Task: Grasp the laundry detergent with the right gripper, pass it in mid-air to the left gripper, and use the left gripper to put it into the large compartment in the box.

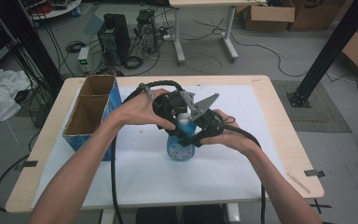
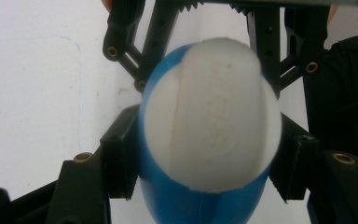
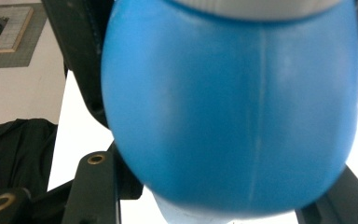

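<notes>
The blue bottle point(image 1: 181, 148) stands upright mid-desk on the white sheet point(image 1: 135, 172), w/ its white cap point(image 2: 209, 112) on top. Both grippers are on it at once, so go slow.

Left gripper point(image 1: 170, 112) comes down from above; in the left gripper view its jaws sit either side of the bottle just under the cap, pads touching or v. near the sides, so it's clenched on the bottle as far as you can tell. Right gripper point(image 1: 200, 133) is low on the body from the right; the right gripper view is too close to judge its jaws, so can't tell if it's gripping or just alongside.

Keep the bottle vertical and squeeze evenly, since a rounded, smooth body will prob. slip or twist. Let one gripper steady the base while the other works the top. Mind the cardboard box point(image 1: 93, 112) at the left desk point(image 1: 279, 116) edge; keep elbows and cables off it.
</notes>
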Available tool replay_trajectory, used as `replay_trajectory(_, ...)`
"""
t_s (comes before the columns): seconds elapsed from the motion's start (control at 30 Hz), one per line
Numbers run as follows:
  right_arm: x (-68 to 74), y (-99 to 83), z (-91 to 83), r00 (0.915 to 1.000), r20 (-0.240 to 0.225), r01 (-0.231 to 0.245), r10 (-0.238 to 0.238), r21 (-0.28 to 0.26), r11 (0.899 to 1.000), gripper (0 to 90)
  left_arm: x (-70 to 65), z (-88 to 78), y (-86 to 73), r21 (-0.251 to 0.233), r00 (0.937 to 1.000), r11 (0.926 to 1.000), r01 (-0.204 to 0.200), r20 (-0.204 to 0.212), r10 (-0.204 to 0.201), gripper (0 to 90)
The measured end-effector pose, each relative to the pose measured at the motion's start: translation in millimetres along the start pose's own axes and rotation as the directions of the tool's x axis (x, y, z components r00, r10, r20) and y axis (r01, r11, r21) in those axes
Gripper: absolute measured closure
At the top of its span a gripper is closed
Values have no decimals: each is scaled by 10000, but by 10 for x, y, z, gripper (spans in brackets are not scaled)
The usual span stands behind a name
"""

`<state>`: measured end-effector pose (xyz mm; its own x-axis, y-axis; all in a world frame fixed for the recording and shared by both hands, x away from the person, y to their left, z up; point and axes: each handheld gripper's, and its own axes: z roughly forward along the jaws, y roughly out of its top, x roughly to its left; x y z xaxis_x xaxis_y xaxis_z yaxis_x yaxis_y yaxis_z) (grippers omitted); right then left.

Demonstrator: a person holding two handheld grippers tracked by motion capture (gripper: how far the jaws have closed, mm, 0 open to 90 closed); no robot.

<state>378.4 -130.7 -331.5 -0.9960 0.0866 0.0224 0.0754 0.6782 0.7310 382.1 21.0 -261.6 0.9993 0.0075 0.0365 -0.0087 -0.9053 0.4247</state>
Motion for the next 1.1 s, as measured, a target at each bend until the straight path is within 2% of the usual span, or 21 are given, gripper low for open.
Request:
replay_trajectory(0.4,3,-21,7,10000,-30,-30,29,-140,9999,413,-15,16,-2,81,10000,10000,6,38,-6,381)
replay_trajectory(0.57,-3,-25,2,9999,-60,-82,81,-221,9997,371,-22,30,-4,129,10000,9999,25,60,-26,380)
replay_trajectory(0.63,-6,-29,4,9999,-69,-120,119,-198,9997,358,-20,34,3,183,9999,9998,-96,40,95,381)
replay_trajectory(0.8,-6,-45,14,9997,-124,-189,188,-111,9998,335,-24,40,2,159,9999,9999,-48,140,46,381)
replay_trajectory(1.07,2,-62,26,9990,-131,-416,416,35,9991,249,-43,31,-3,137,9997,9999,25,224,-28,380)
replay_trajectory(1.1,4,-69,18,9985,-110,-535,535,19,9986,205,-37,24,-5,187,9998,9998,-59,192,55,380)
